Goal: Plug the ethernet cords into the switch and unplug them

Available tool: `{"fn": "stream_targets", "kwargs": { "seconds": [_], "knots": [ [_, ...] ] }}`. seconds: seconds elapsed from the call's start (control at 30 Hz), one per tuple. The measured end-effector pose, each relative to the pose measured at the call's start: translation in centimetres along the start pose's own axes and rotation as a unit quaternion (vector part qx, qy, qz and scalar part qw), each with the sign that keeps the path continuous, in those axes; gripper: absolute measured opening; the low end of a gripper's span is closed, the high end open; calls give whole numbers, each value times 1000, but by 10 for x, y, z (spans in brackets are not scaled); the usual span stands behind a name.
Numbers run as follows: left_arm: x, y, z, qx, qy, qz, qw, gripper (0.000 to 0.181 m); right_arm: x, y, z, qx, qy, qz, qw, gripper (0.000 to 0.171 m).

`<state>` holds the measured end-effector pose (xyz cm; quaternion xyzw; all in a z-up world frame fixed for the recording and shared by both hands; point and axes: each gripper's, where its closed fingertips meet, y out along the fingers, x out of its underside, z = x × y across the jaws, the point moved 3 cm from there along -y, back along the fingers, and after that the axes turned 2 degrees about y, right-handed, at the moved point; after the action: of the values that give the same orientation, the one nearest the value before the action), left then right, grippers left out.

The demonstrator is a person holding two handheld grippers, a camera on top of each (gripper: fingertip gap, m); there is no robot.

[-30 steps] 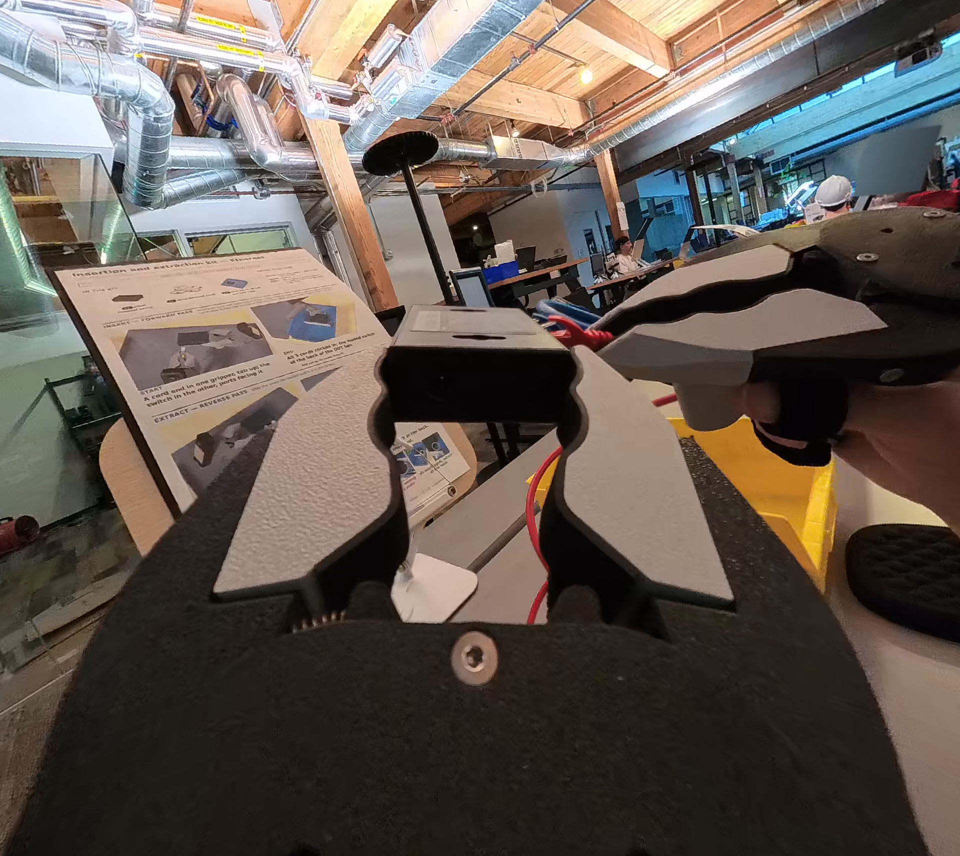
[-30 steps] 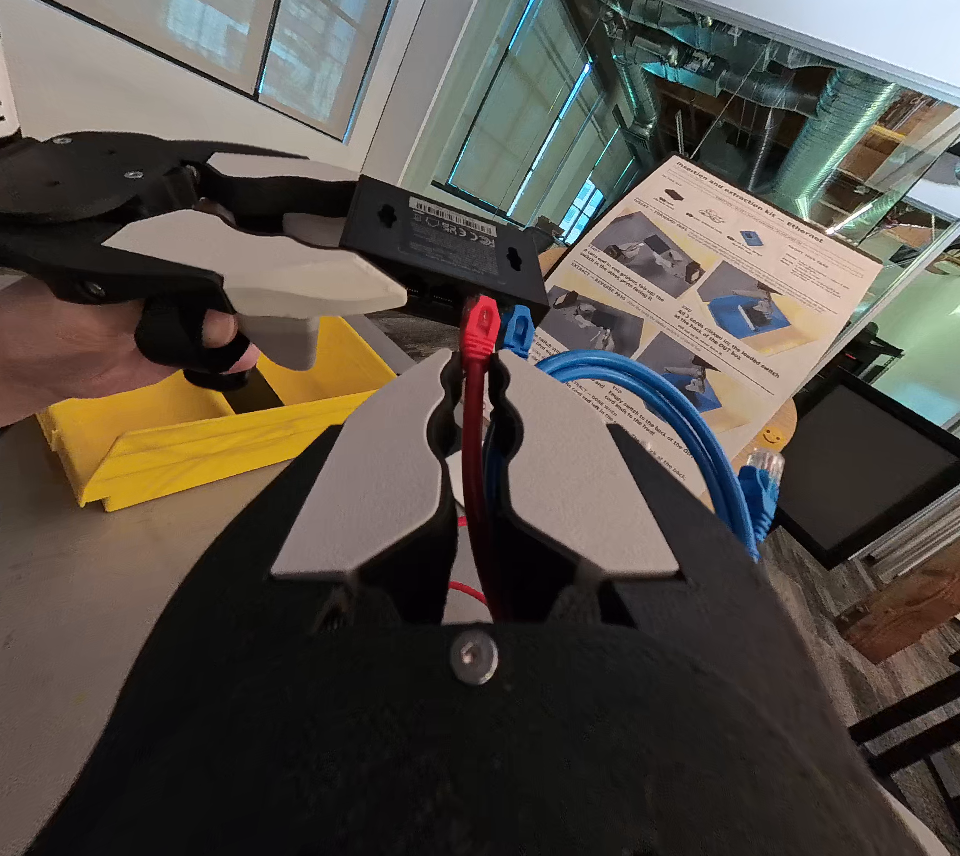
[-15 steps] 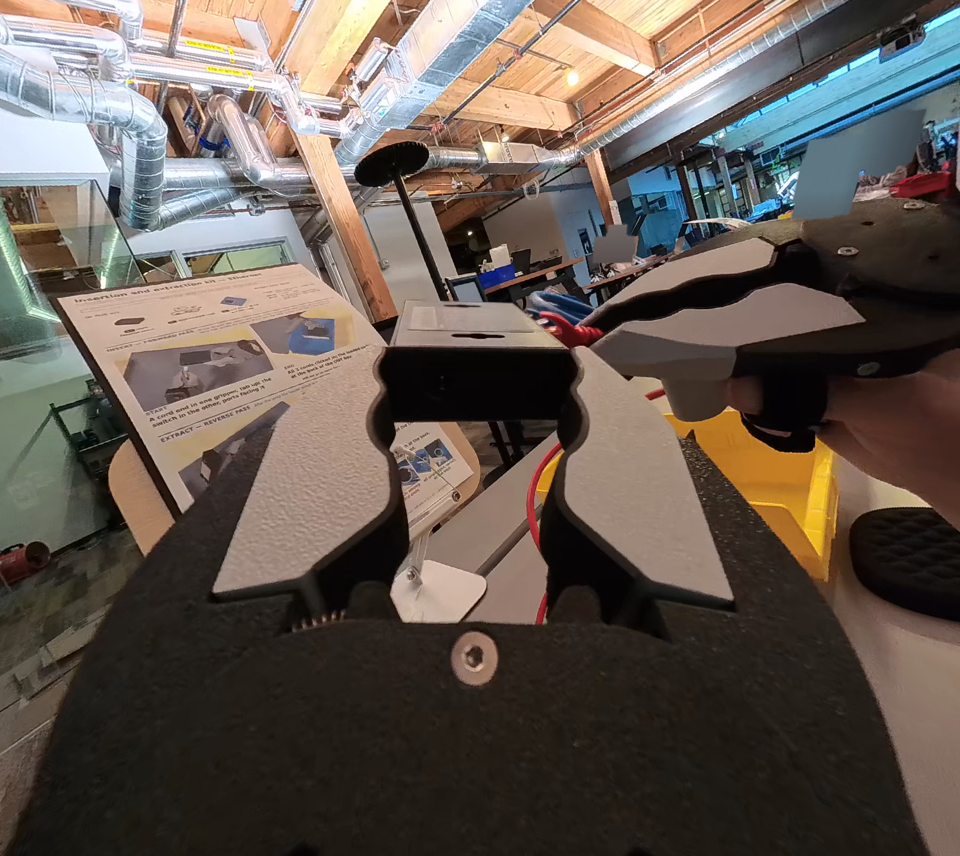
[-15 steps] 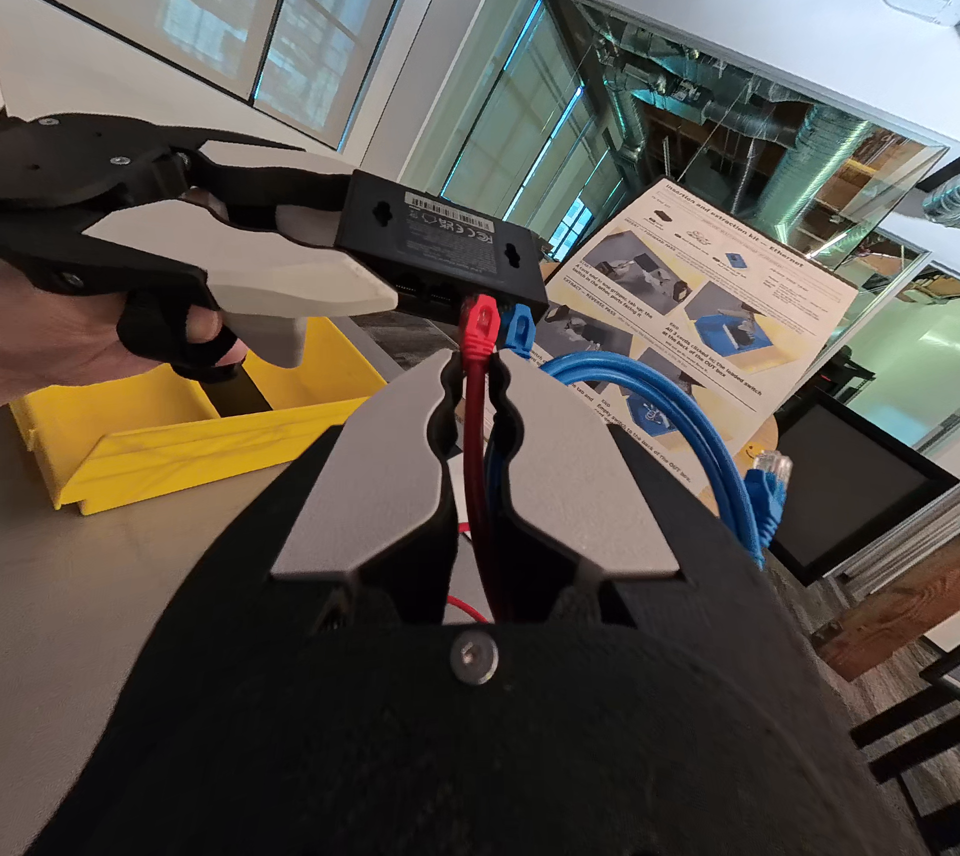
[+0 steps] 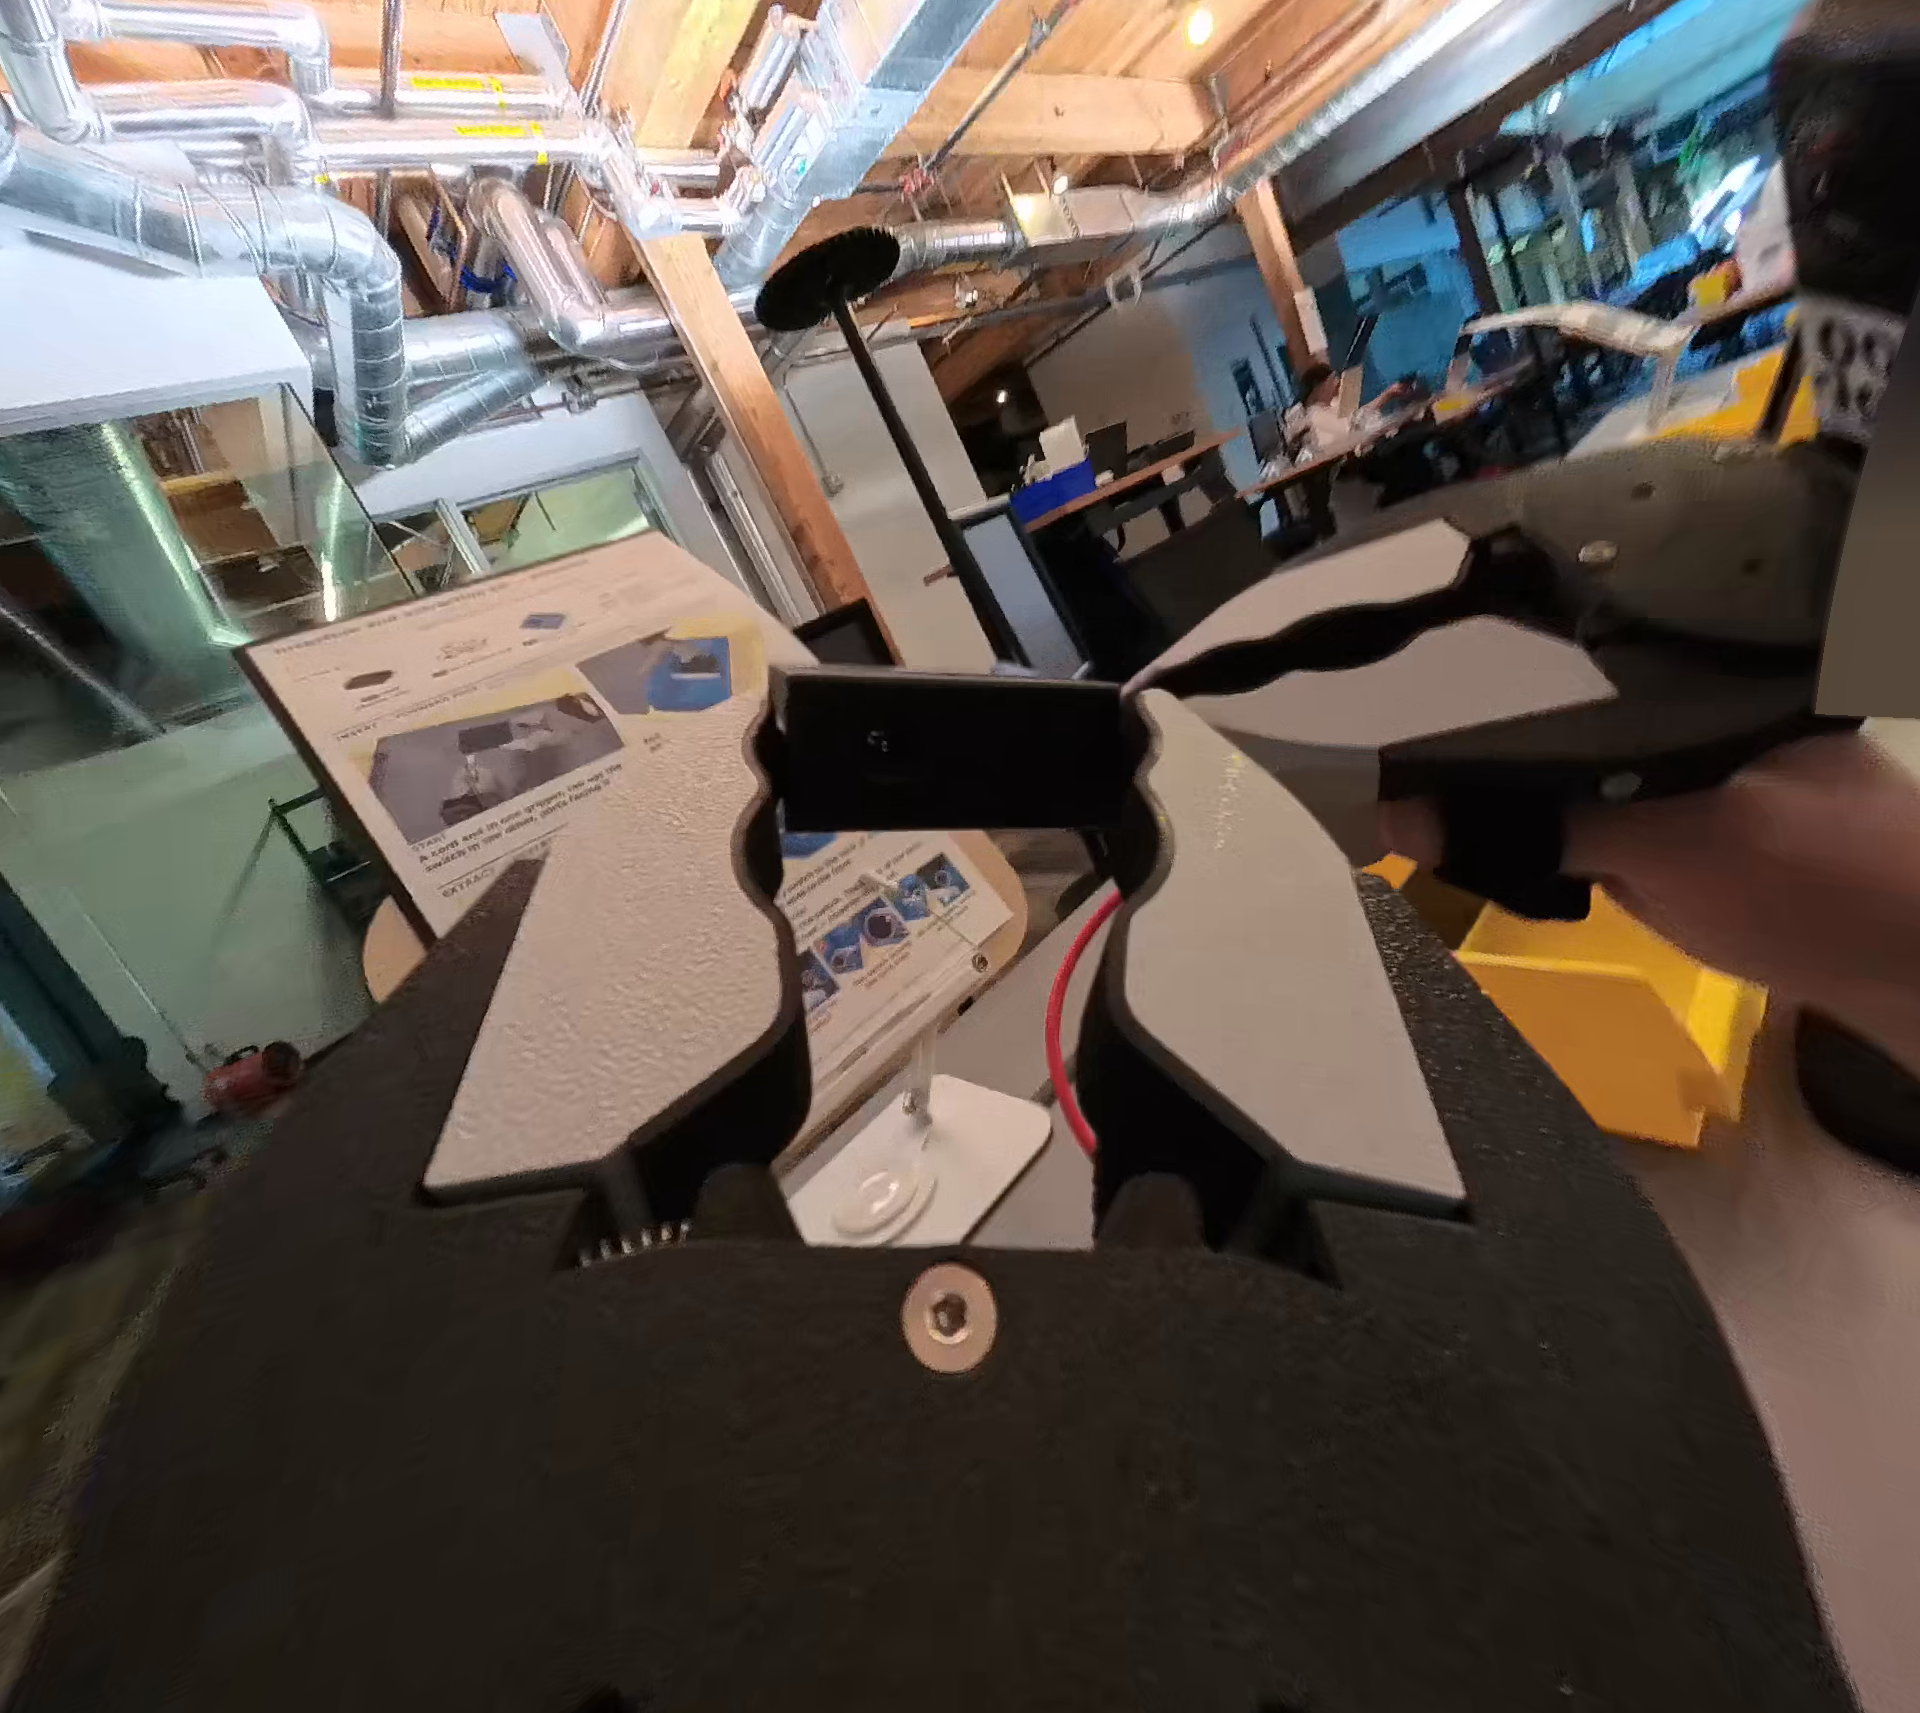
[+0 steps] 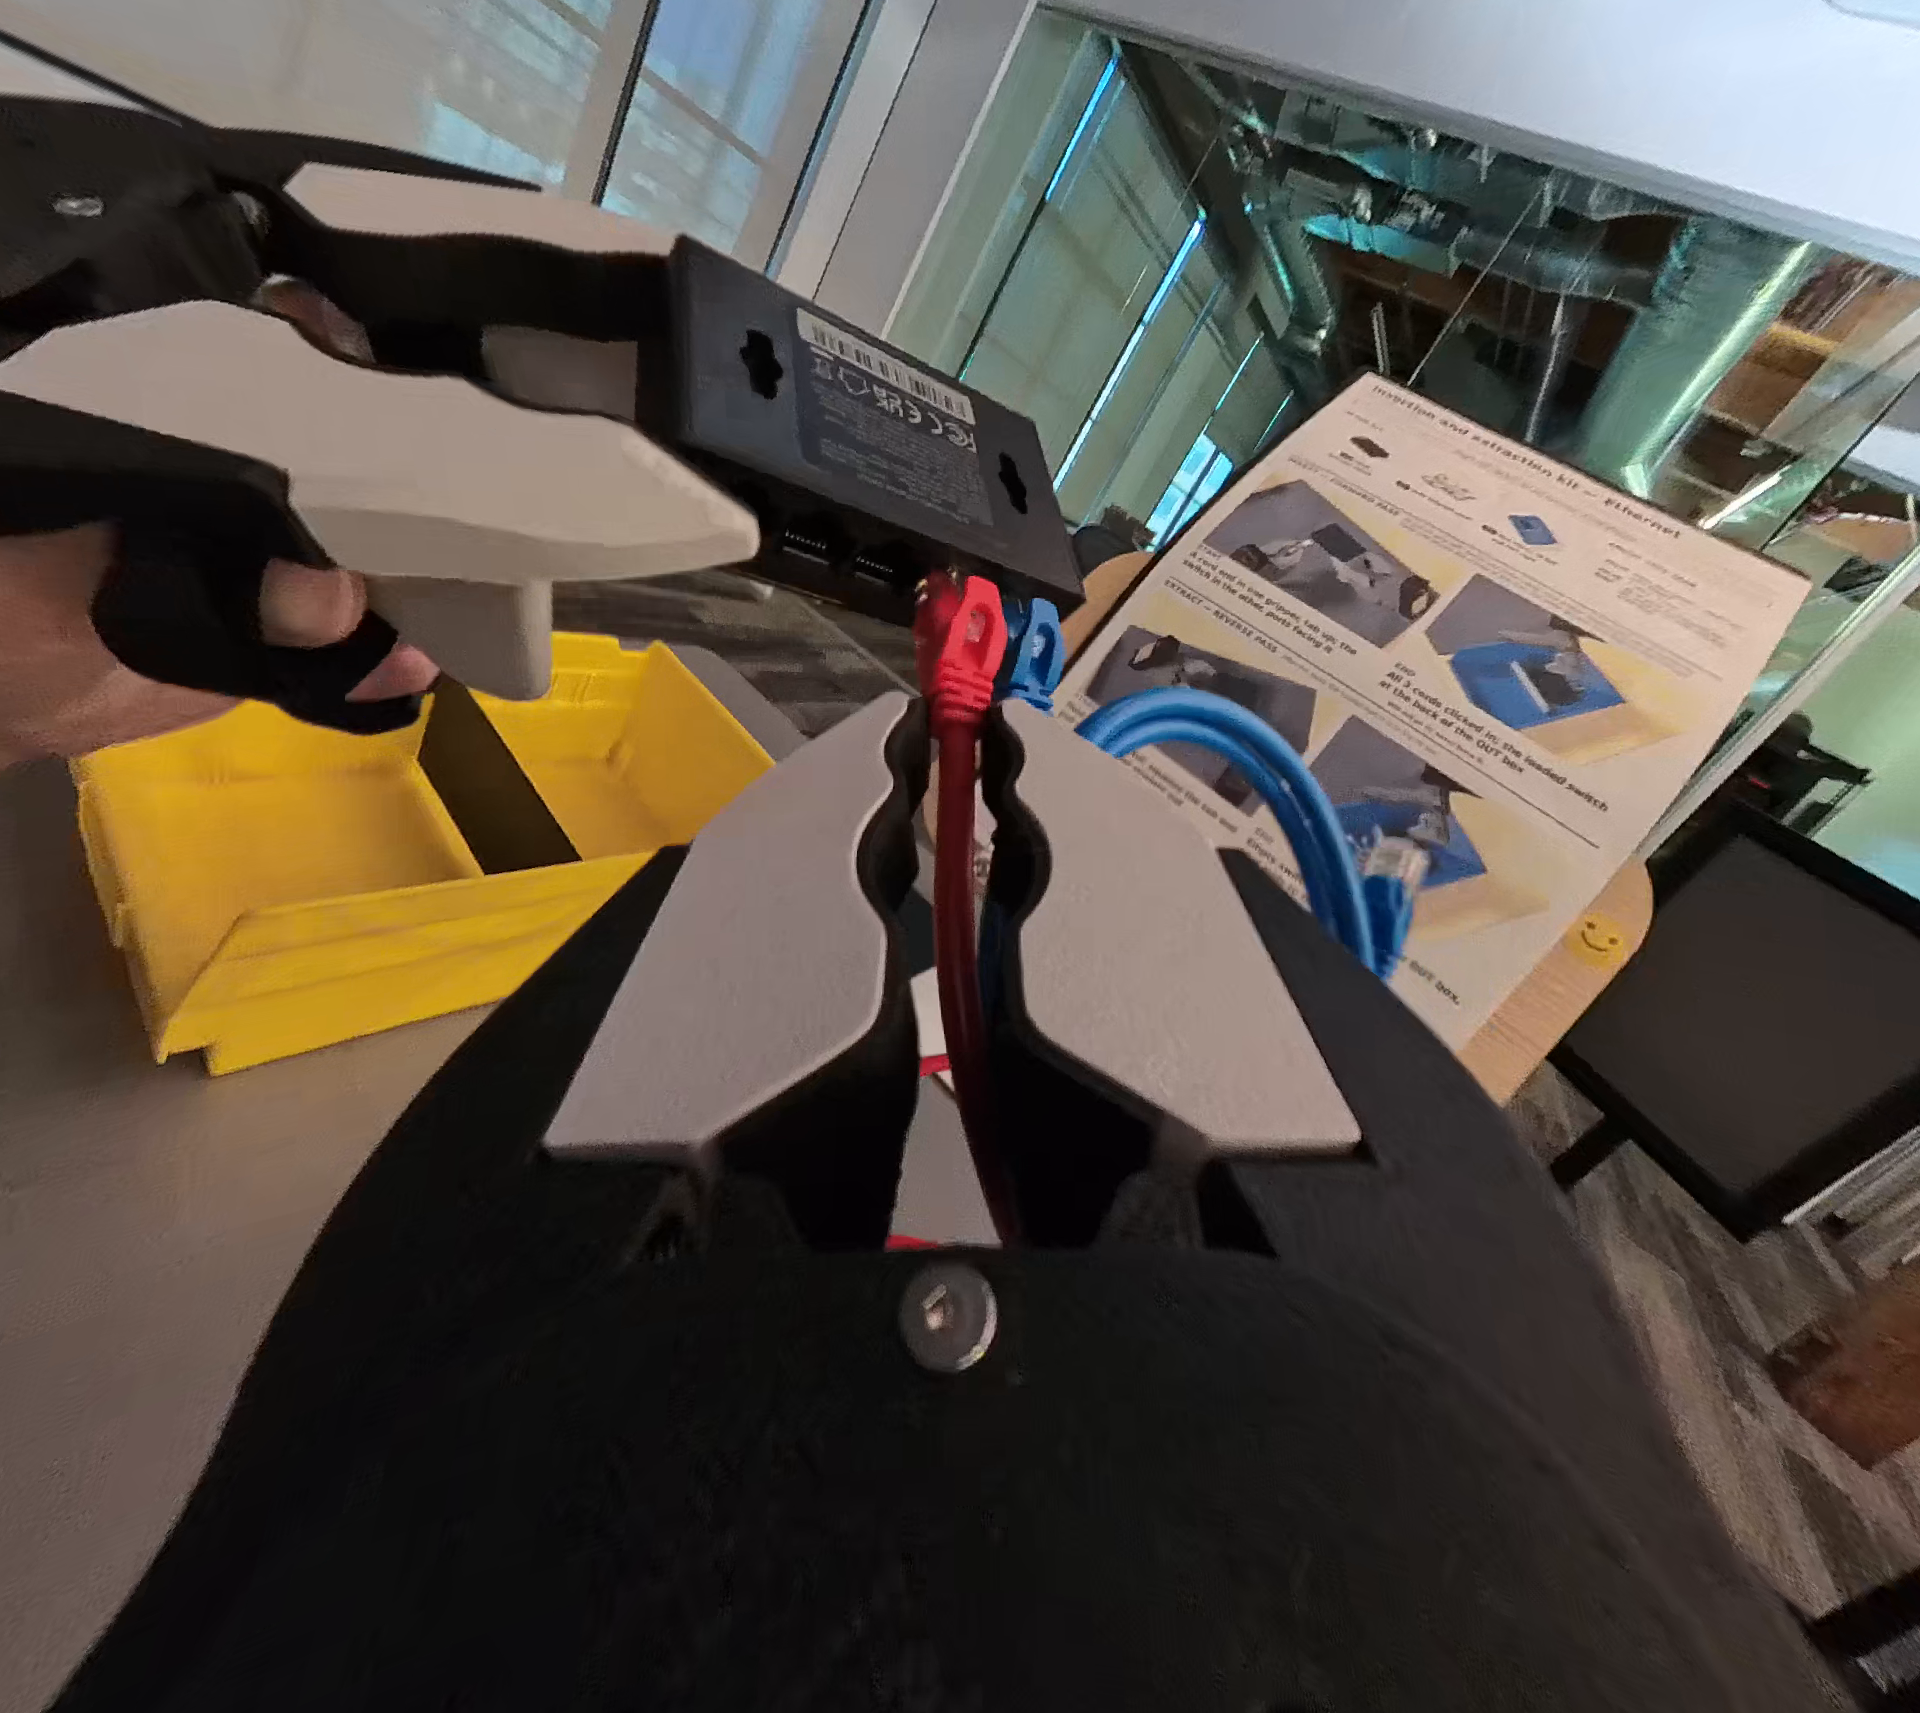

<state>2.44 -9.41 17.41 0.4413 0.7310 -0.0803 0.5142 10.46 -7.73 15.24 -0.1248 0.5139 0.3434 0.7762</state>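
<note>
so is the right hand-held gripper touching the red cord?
Touching. Right wrist view shows the right hand-held gripper closed on the red cord, just below its plug.

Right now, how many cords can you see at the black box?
2. A red cord is held in the right gripper, its plug at the black box. A blue cord sits beside it, looping right. More may be hidden.

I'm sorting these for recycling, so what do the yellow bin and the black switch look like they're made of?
Yellow bin: looks like moulded plastic, semi-gloss, with uniform colour, thin walls and a moulded divider slot. Switch: probably matte black plastic, though painted metal can't be ruled out; it has a flat dull sheen and keyhole mounting slots on its underside.
</note>
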Motion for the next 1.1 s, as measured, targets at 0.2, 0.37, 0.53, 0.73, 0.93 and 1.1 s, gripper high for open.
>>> {"fn": "stream_targets", "kwargs": {
  "seconds": [0.2, 0.37, 0.53, 0.73, 0.93, 1.1],
  "knots": [
    [-9, 0, 7, -25, 72, 24, 997, 62, -9, -6, 1, 52, -46, 23, 997, 11],
    [-13, 0, 7, -91, 143, 19, 985, 67, -20, -11, -4, 97, -119, 26, 988, 11],
    [-13, 0, 6, -86, 132, 5, 987, 73, -21, -11, -8, 104, -163, 23, 981, 11],
    [-11, -1, -2, -117, 174, 10, 978, 76, -21, -8, -17, 102, -206, 23, 973, 10],
    [-10, -2, -3, -99, 173, 21, 980, 72, -22, -9, -18, 103, -220, 34, 970, 10],
    [-4, -2, -2, -56, 155, 3, 986, 64, -17, -9, -13, 102, -219, 34, 970, 10]
  ]
}}
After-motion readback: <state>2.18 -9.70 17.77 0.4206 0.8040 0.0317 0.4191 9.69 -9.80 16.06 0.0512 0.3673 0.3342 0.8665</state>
